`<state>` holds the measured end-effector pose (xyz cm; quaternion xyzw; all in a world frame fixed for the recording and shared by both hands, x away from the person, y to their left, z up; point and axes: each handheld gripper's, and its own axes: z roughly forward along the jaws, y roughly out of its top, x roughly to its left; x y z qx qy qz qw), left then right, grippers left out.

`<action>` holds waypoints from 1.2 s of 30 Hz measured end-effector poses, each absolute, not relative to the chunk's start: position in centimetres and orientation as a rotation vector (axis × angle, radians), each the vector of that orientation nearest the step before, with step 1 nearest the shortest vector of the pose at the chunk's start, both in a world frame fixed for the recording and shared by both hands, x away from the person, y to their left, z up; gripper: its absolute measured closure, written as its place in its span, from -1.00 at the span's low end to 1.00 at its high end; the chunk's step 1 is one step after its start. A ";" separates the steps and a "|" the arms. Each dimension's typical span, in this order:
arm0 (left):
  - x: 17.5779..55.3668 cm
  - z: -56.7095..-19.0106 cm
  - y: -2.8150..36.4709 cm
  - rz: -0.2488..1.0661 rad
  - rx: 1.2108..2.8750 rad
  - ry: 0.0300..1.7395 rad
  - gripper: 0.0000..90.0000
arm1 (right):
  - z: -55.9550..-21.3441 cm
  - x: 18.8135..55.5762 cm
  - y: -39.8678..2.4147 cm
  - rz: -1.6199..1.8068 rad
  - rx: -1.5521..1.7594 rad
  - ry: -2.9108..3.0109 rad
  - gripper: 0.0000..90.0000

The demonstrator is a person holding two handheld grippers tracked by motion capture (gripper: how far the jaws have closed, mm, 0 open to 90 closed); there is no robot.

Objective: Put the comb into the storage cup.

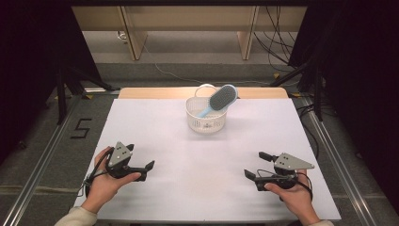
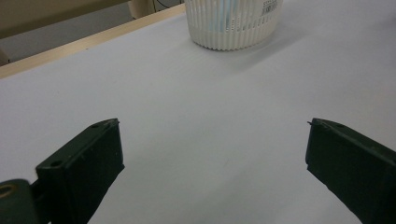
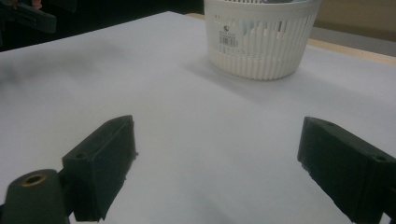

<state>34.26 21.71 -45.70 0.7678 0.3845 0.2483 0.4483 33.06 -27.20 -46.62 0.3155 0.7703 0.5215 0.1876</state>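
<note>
High view, hairbrush [image 1: 220, 99] in basket [image 1: 194, 119], far from fingers [image 1: 149, 165]

A white tabletop [image 1: 155, 136] fills the middle of the scene, with a strip of pale wood [image 1: 155, 92] showing along its far edge. Grey floor [image 1: 42, 136] surrounds it, marked with a black figure 5 [image 1: 81, 128] on the left. Metal rails [image 1: 42, 155] run along both sides. Black curtains [image 1: 28, 56] hang at left and right. Far off stands pale wooden furniture [image 1: 188, 23] on legs, with cables [image 1: 275, 42] trailing across the floor to its right.
</note>
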 end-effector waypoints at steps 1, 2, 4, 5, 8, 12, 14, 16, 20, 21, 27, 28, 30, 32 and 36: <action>34.2 -45.7 21.8 0.616 1.901 0.950 -0.92 | -46.6 33.1 -27.2 1.467 0.888 2.168 -0.73; 34.2 -45.7 21.8 0.616 1.901 0.949 -0.92 | -46.6 33.1 -27.2 1.467 0.888 2.168 -0.73; 34.1 -45.8 21.9 0.615 1.899 0.949 -0.92 | -46.6 33.1 -27.2 1.467 0.888 2.166 -0.73; 34.0 -45.8 22.0 0.614 1.901 0.950 -0.92 | -46.6 33.1 -27.2 1.466 0.888 2.168 -0.73; 33.8 -45.9 22.1 0.613 1.898 0.951 -0.92 | -46.6 33.1 -27.2 1.467 0.888 2.164 -0.73; 33.6 -46.1 22.4 0.613 1.898 0.955 -0.92 | -46.6 33.1 -27.2 1.464 0.888 2.168 -0.73; 33.5 -46.1 22.5 0.612 1.895 0.959 -0.92 | -46.7 33.1 -27.2 1.467 0.889 2.165 -0.73; 33.4 -46.2 22.5 0.613 1.893 0.960 -0.92 | -46.7 33.1 -27.2 1.465 0.889 2.166 -0.73; 33.2 -46.4 22.4 0.605 1.898 0.962 -0.92 | -46.7 33.1 -27.2 1.465 0.887 2.165 -0.73; 33.2 -46.5 22.4 0.604 1.902 0.957 -0.92 | -46.7 33.1 -27.2 1.465 0.888 2.165 -0.73; 33.1 -46.7 22.2 0.602 1.907 0.955 -0.92 | -46.7 33.1 -27.2 1.465 0.885 2.167 -0.73; 33.1 -46.7 22.1 0.602 1.907 0.956 -0.92 | -46.7 33.1 -27.2 1.465 0.884 2.167 -0.73; 33.1 -46.8 22.0 0.598 1.914 0.951 -0.92 | -46.7 33.1 -27.3 1.463 0.888 2.170 -0.73; 33.1 -46.8 22.0 0.599 1.916 0.949 -0.92 | -46.7 33.1 -27.3 1.462 0.889 2.171 -0.73; 33.0 -46.9 21.8 0.596 1.919 0.946 -0.92 | -46.7 33.2 -27.3 1.460 0.890 2.172 -0.73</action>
